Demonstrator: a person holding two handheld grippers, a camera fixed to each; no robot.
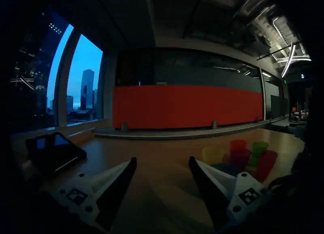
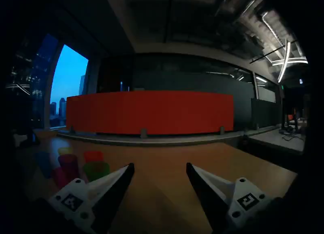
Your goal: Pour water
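Note:
Several coloured plastic cups stand in a cluster on a wooden table in a dim room. In the left gripper view the cluster (image 1: 241, 157) lies ahead and to the right of my left gripper (image 1: 162, 163), with a yellow cup (image 1: 213, 154), a green cup (image 1: 259, 149) and red ones. My left gripper is open with nothing between its fingers. In the right gripper view the same cups (image 2: 75, 164) sit at the lower left, partly behind the left finger (image 2: 106, 184). The right gripper (image 2: 160, 169) hangs open over bare tabletop.
A dark phone-like device (image 1: 54, 151) rests on a stand at the left of the table (image 1: 162, 153). A red partition (image 1: 186, 106) runs along the table's far edge. Tall windows (image 1: 81, 88) are at the left. A dark desk edge (image 2: 275, 149) sits at the right.

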